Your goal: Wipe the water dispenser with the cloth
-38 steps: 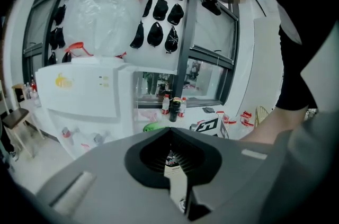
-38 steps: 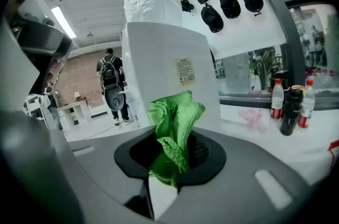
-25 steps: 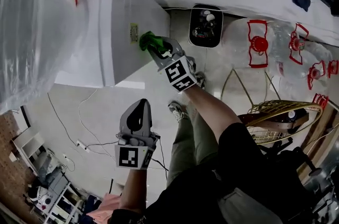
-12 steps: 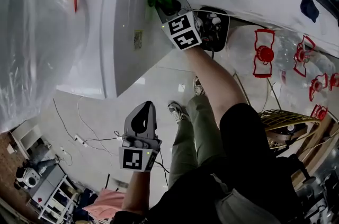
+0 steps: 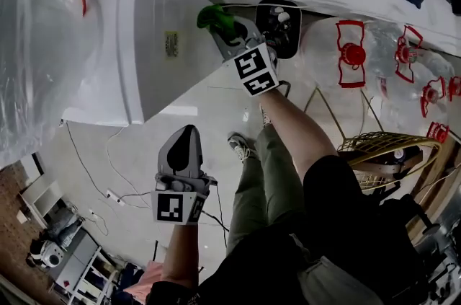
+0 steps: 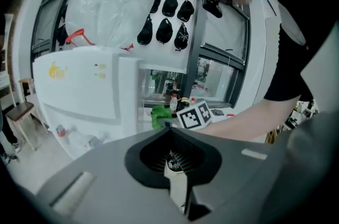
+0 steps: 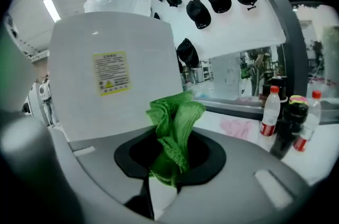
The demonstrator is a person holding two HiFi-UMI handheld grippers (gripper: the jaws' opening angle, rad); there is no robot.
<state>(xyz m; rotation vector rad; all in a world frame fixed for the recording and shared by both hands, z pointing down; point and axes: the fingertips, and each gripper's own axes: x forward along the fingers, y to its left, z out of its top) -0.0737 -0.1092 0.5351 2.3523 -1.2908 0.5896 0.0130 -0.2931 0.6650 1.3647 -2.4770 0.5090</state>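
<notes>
One water dispenser [image 5: 137, 22]: is standing white and upright on the floor, showing its flat side panel [image 7: 106, 96] to the right gripper view.
One plastic-covered jug [image 5: 36, 44]: is sitting on top of the dispenser, with a red handle showing under the wrap.
Several clear jugs [image 5: 353, 55]: are lying on the floor to the right of the dispenser, with red handles up.
One right gripper [image 5: 225, 29]: is reaching up to the dispenser's side panel, and its jaws are pinching the cloth.
One left gripper [image 5: 187, 134]: is hanging lower, well apart from the dispenser, and its jaws are resting pressed together with nothing between them [image 6: 175, 164].
One cloth [image 7: 172, 133]: is bunching up, green, out of the right gripper's jaws at the side panel's rear edge [image 5: 215, 16]. Whether it is pressing on the panel cannot be told.
One yellow label [image 7: 111, 73]: is sitting on the side panel, just left of the cloth.
</notes>
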